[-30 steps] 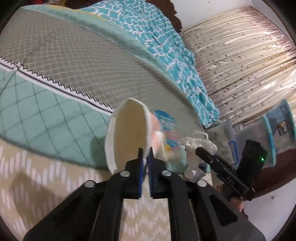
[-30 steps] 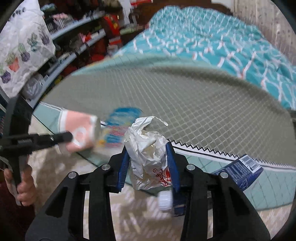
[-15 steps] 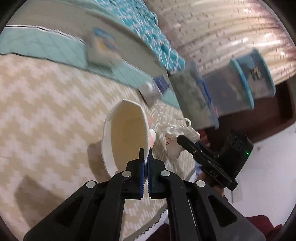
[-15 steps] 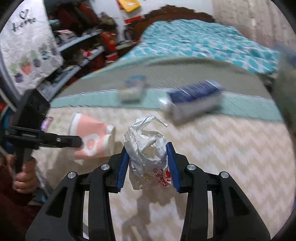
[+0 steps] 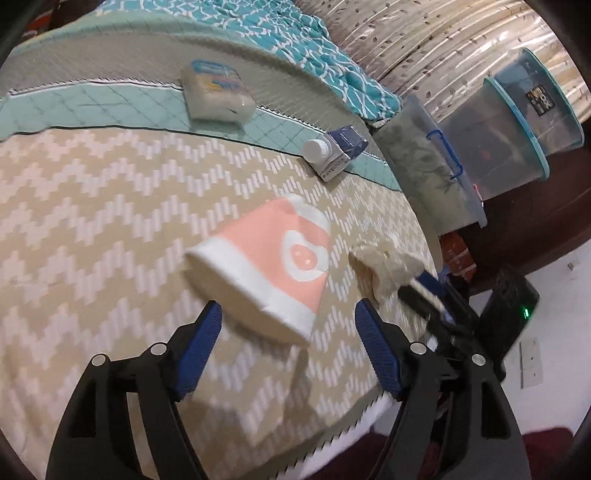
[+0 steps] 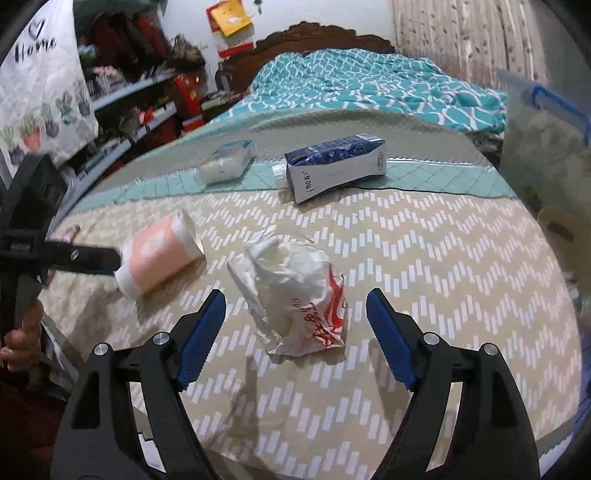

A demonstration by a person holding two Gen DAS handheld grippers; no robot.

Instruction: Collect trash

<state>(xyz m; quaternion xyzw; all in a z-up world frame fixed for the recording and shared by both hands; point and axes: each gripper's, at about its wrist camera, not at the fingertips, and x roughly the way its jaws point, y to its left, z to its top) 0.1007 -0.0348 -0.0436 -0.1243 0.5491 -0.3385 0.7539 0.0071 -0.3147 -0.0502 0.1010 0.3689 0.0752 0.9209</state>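
Near the chevron-patterned beige bedspread's (image 6: 424, 236) edge, both grippers, left (image 5: 288, 328) and right (image 6: 295, 314), are opening, releasing the pink-and-white paper cup (image 5: 273, 258) and crumpled white plastic bag (image 6: 295, 291), apparently to gather trash together.

Bed (image 6: 461, 236) with beige zigzag cover; rumpled teal patterned quilt (image 6: 369, 81) at its far end. Clear lidded storage bins (image 5: 517, 122) stacked beside it, against a leaf-print curtain (image 5: 424, 33). Cluttered shelves (image 6: 140, 99) opposite.

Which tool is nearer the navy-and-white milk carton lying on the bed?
Neither clearly. Left tool is opening around the pink paper cup, right tool opening around the crumpled white wrapper; the carton lies beyond both.
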